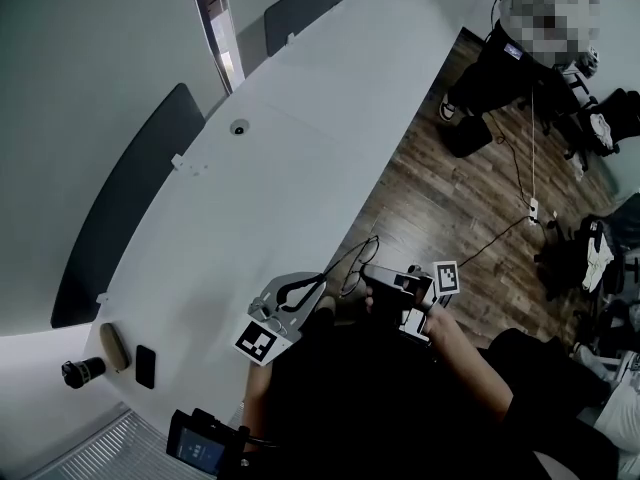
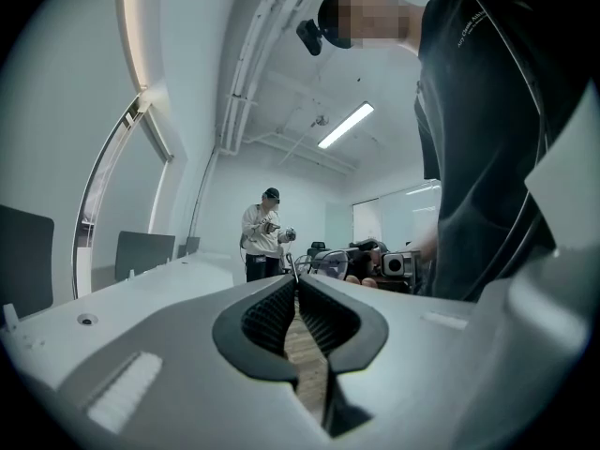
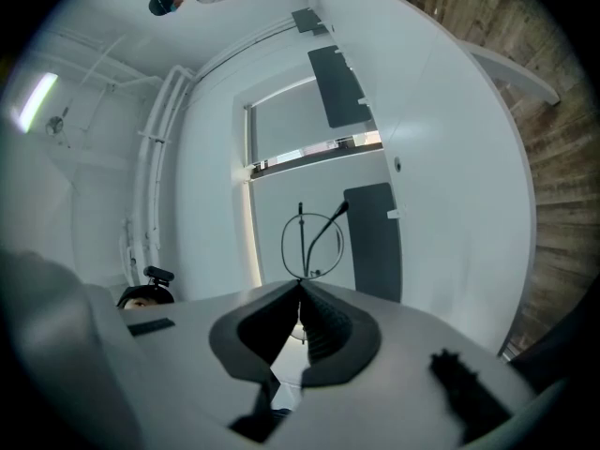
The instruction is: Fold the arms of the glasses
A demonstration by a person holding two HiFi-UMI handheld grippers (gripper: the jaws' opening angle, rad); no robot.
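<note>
- A long white table (image 1: 300,128) runs from near left to far right, with dark chairs (image 1: 130,188) along its left side.
- The left gripper (image 2: 297,284) and right gripper (image 3: 300,287) face each other at the table's near edge. A cube on each carries a square black-and-white marker (image 1: 256,343).
- The glasses (image 3: 312,242) are held in the air between them. The left jaws are pressed together on a thin part of the frame, and the right jaws pinch the wire rim of a lens.
- A brown case (image 1: 113,346) and a dark phone (image 1: 145,366) lie side by side on the table at near left.
- Faint print on the person's dark top (image 2: 466,36) is too small to read.
</note>
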